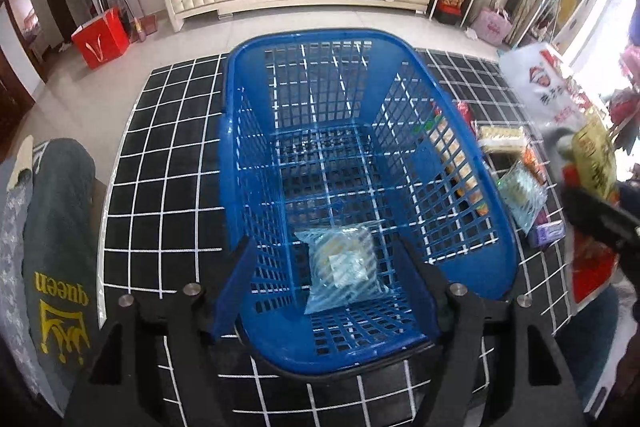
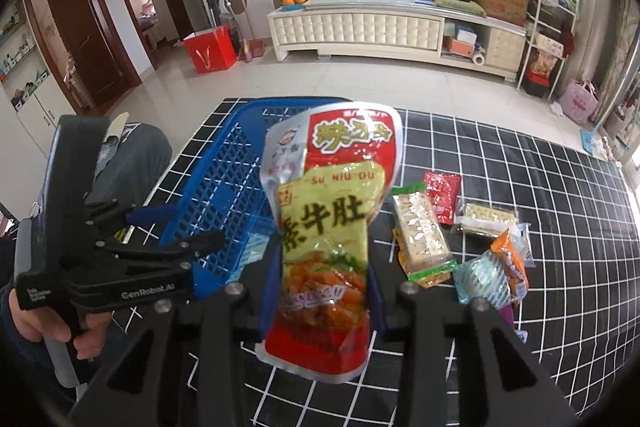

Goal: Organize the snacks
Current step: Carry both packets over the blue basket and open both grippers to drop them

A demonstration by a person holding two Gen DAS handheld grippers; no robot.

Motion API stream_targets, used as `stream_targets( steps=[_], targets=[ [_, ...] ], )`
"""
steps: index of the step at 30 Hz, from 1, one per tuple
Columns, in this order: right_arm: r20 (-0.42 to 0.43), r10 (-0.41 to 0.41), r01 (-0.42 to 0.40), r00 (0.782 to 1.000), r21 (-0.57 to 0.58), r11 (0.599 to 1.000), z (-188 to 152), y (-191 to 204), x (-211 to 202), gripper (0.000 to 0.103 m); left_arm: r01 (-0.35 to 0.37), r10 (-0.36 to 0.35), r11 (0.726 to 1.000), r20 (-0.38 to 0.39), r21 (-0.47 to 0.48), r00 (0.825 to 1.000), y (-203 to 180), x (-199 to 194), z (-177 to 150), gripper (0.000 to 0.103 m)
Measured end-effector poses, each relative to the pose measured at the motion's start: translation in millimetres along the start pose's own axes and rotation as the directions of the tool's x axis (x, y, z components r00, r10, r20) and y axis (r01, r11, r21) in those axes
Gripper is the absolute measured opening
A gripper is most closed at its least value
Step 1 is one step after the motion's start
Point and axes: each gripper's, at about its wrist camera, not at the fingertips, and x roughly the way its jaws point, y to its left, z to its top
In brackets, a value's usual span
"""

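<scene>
Your right gripper [image 2: 320, 291] is clenched on a glossy red-and-yellow foil snack pouch [image 2: 326, 239], held upright. At its 10 o'clock stands the blue plastic lattice basket [image 1: 472, 131], holding one clear crinkly striped packet [image 1: 344, 265]. Your left gripper [image 1: 324, 267] hangs released above that packet. Loose wrapped snacks [image 2: 424, 235] lie at 3 o'clock on the black white-gridded mat [image 2: 540, 183].

Black plastic left tongs [image 2: 216, 241] with blue pads, silver round screws and white "GenRobot.AI" lettering on the side; right tongs [image 2: 322, 291] match, black arms, blue pads, steel screws.
</scene>
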Motion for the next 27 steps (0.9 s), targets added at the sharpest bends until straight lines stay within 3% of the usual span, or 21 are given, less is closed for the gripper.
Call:
stream_targets(
  steps=[12, 27],
  targets=[
    [-0.017, 0.055, -0.055, 0.998, -0.009, 0.998, 31, 16, 25, 0.042, 0.002, 0.004, 0.999, 0.103, -0.051, 0.995, 32, -43, 13, 0.068],
    [-0.182, 0.050, -0.044, 0.982, 0.038, 0.998, 64, 41, 125, 0.042, -0.011, 0.025, 0.991, 0.106, -0.131, 0.994, 98, -16, 43, 0.068]
  ],
)
